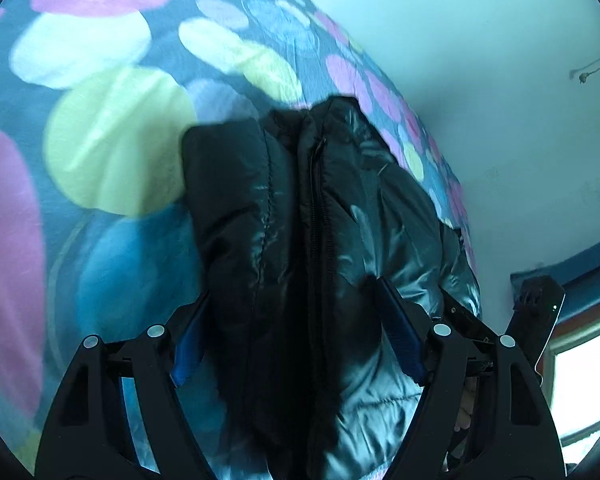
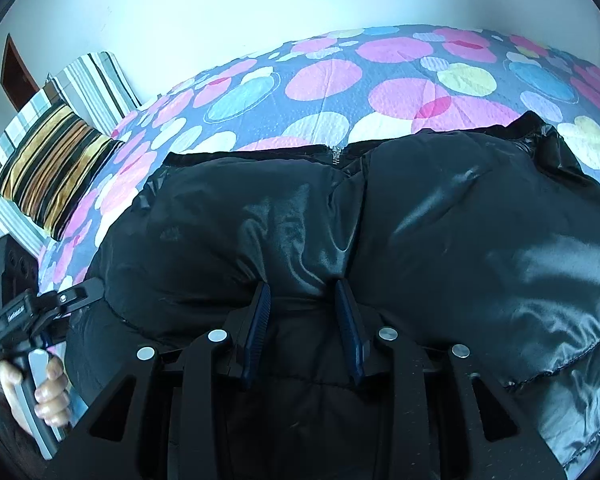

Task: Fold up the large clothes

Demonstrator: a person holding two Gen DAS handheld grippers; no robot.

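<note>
A shiny black puffer jacket (image 2: 440,216) lies on a bed with a spotted cover (image 2: 340,80). Its zip (image 2: 335,151) runs down the middle. In the left wrist view the jacket (image 1: 332,216) is bunched thickly between the blue pads of my left gripper (image 1: 296,316), which is shut on it. My right gripper (image 2: 303,292) is shut on a fold of the jacket at its near edge. The left gripper also shows in the right wrist view (image 2: 32,316), held by a hand at the jacket's left end.
Striped pillows (image 2: 56,164) lie at the head of the bed, far left in the right wrist view. A pale wall (image 1: 480,80) runs along the bed's far side. A window (image 1: 580,384) is at the lower right of the left wrist view.
</note>
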